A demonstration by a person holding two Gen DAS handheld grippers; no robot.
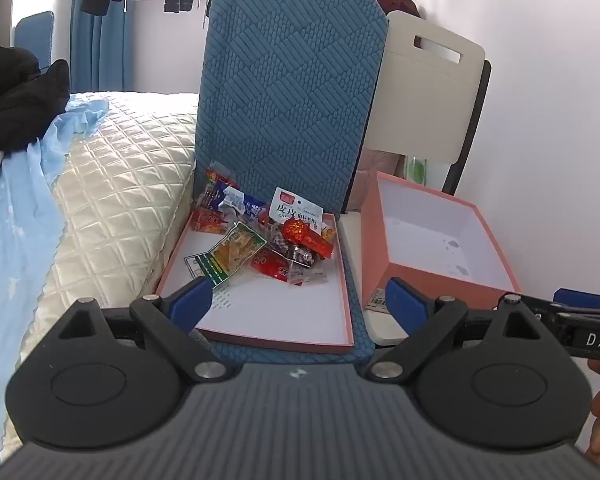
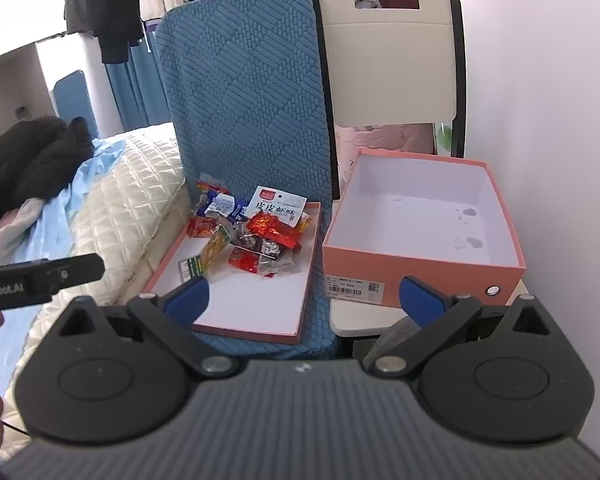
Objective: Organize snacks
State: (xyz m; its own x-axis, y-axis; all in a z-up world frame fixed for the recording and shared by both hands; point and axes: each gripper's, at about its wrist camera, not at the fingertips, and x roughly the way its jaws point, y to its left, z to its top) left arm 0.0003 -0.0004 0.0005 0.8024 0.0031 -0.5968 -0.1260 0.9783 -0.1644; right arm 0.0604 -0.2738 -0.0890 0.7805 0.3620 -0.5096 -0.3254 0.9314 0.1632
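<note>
Left tool (image 1: 300, 300) was spread wide, holding nothing, hovering over the near edge of the pink lid (image 1: 280, 320). Right tool (image 2: 306, 296) was also wide and held nothing. Snack packets (image 1: 260, 236) sat piled at the far end of the lid, which lay on the blue-covered chair (image 1: 288, 80). The pink box (image 2: 420, 248) sat just beside it on the white chair (image 2: 384, 56), bed (image 1: 112, 184) to the left.
</note>
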